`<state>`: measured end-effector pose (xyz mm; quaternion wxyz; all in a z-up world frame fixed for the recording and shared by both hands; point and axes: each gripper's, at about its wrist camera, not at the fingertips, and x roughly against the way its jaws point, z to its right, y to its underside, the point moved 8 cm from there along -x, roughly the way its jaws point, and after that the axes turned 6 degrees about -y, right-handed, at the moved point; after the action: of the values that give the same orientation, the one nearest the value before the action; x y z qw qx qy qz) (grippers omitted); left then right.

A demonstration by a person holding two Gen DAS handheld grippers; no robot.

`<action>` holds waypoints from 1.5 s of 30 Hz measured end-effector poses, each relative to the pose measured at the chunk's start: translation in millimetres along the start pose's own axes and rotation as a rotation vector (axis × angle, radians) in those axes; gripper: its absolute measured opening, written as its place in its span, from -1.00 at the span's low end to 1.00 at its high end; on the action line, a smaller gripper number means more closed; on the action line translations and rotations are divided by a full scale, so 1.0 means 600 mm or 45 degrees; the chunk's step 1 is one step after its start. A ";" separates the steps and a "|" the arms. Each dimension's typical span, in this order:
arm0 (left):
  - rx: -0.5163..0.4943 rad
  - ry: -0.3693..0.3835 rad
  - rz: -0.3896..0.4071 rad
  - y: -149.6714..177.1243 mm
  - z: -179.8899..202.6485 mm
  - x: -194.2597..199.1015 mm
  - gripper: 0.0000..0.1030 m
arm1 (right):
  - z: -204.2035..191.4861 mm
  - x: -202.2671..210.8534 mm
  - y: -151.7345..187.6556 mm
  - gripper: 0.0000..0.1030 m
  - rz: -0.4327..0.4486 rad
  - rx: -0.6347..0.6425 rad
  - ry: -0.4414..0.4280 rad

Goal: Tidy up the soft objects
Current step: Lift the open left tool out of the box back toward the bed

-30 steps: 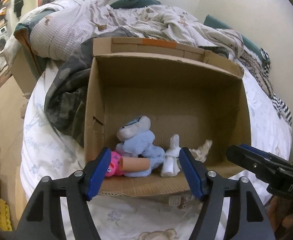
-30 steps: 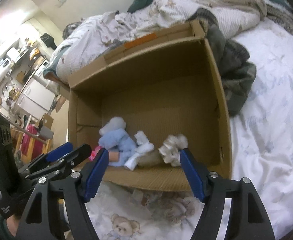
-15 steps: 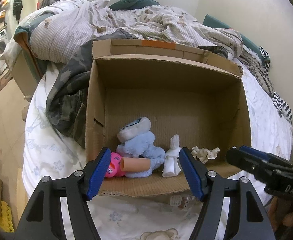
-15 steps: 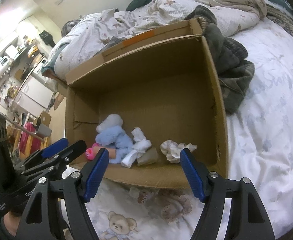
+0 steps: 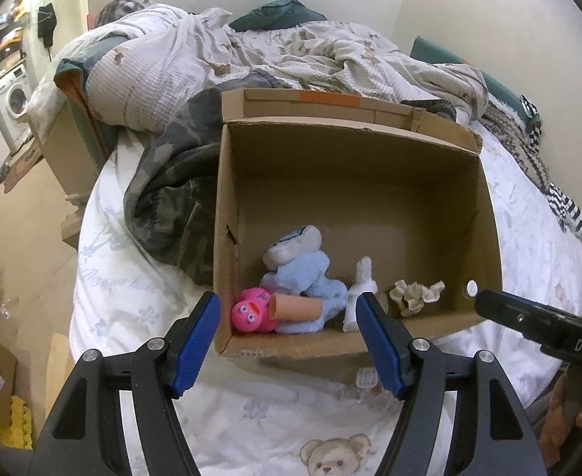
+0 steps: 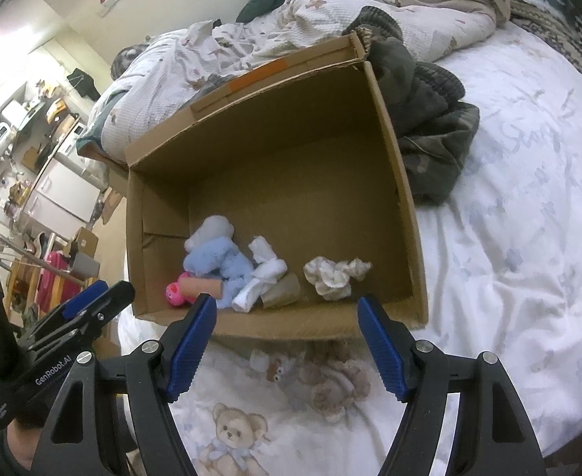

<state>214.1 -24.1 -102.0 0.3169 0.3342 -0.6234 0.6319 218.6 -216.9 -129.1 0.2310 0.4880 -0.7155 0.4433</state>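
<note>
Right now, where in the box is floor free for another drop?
Free: the far half of the cardboard box floor, up to its back wall, and the strip right of the crumpled cream cloth. Crowded: the near-left corner, with the pink toy, blue plush and white rolled cloth.

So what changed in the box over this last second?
The crumpled cream cloth dropped from beside the right gripper onto the cardboard box floor and lies loose. Both grippers stayed open and empty; the blue plush, pink toy and white sock kept their places.
</note>
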 end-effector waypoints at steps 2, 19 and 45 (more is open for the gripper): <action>-0.006 -0.002 -0.001 0.011 -0.001 0.007 0.32 | 0.001 0.007 0.007 0.51 -0.002 -0.011 -0.004; -0.039 0.004 -0.009 0.043 -0.001 0.029 0.32 | 0.006 0.058 0.054 0.51 -0.043 -0.086 0.011; -0.016 0.032 -0.197 0.076 0.043 -0.046 0.32 | 0.085 -0.075 0.099 0.51 -0.356 -0.186 0.026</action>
<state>193.3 -50.4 -151.0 0.3746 0.3716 -0.5956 0.6057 188.9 -230.7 -213.5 0.3325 0.5604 -0.6685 0.3585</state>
